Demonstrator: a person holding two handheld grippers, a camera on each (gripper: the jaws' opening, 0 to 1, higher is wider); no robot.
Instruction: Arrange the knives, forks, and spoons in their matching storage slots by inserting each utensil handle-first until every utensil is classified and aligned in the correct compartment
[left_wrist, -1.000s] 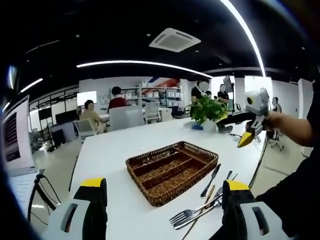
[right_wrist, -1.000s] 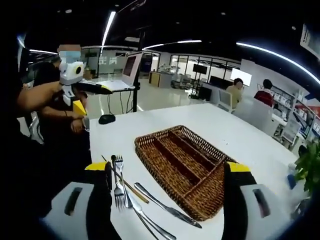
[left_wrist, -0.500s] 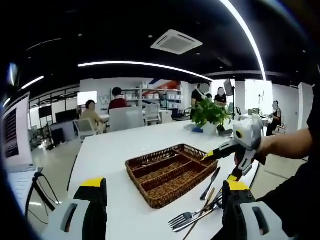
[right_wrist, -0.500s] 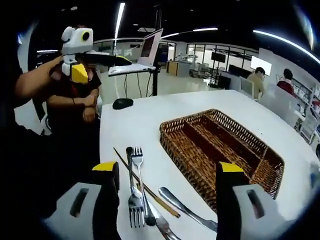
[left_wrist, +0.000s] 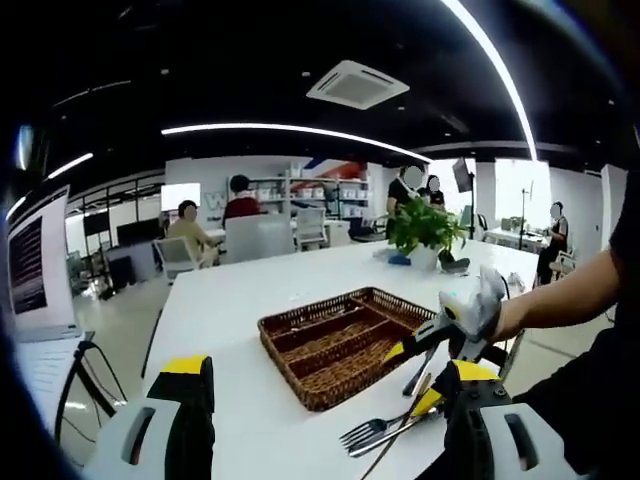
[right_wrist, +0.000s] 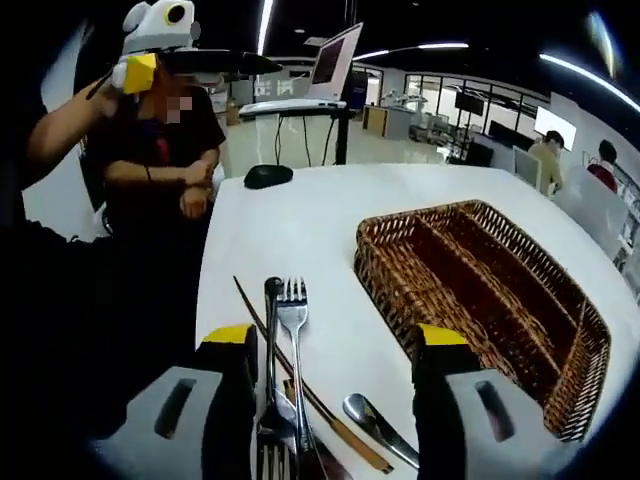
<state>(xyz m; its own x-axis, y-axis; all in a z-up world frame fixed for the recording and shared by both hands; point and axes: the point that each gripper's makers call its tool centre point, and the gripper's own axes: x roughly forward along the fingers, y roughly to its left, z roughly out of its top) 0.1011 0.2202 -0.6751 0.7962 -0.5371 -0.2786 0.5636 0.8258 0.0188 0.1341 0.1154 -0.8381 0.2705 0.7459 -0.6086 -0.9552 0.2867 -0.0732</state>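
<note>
A brown wicker tray (left_wrist: 340, 345) with long slots sits on the white table (left_wrist: 230, 310). Forks (left_wrist: 375, 432), a knife (left_wrist: 420, 362) and a wooden stick lie loose to its right. My left gripper (left_wrist: 328, 368) is open and held back from the tray. My right gripper (left_wrist: 410, 377) comes in from the right, open, low over the loose utensils. In the right gripper view a fork (right_wrist: 294, 325) and a dark-handled utensil (right_wrist: 271, 310) lie between the open fingers of my right gripper (right_wrist: 333, 335), with the tray (right_wrist: 480, 290) to the right. My left gripper (right_wrist: 200, 68) hangs high at the upper left.
A black mouse (right_wrist: 268, 175) lies near the table's far edge, with a laptop on a stand (right_wrist: 335, 65) behind it. A potted plant (left_wrist: 425, 225) stands at the far end of the table. People sit at desks in the background.
My right gripper has come down from high at the right to just over the loose utensils, and the forks now lie between its fingers. The left gripper has hardly moved.
</note>
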